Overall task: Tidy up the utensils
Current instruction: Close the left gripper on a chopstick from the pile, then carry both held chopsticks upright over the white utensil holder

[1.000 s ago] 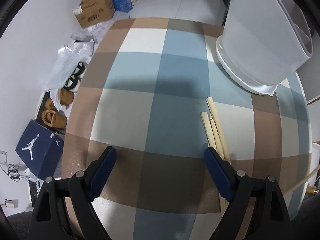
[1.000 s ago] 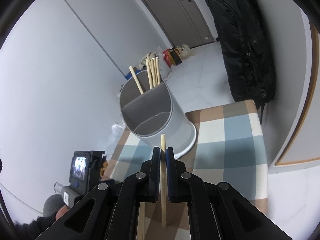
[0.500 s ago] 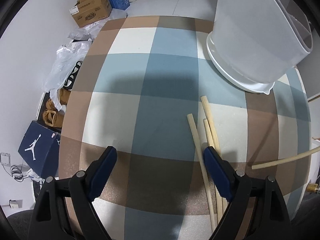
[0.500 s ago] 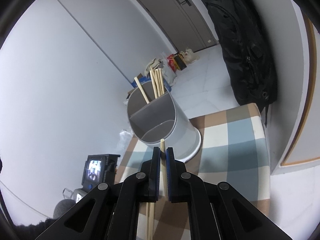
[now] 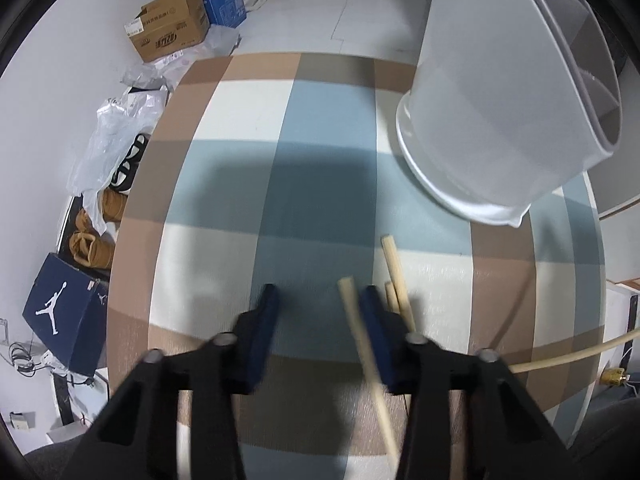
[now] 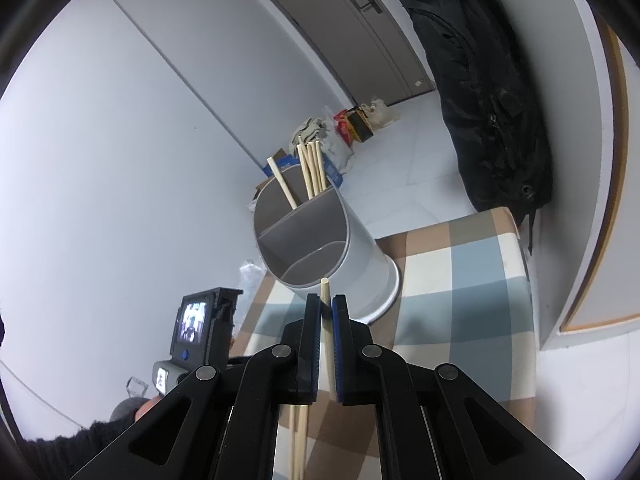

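My left gripper hangs low over the checked table, its jaws half closed and blurred. A wooden chopstick lies between the pads against the right one, not clamped. Two more chopsticks lie just right of it. My right gripper is shut on a chopstick, held upright in front of the grey divided holder. The holder's back compartment has several chopsticks. The holder also shows at the upper right of the left wrist view.
Another chopstick pokes in from the right of the left wrist view. Cardboard boxes, plastic bags and a shoe box lie on the floor left of the table. A black bag hangs near the door.
My left gripper's jaws have closed in around one chopstick lying on the table. My right gripper has risen with its chopstick, and the holder now looks smaller and farther off.
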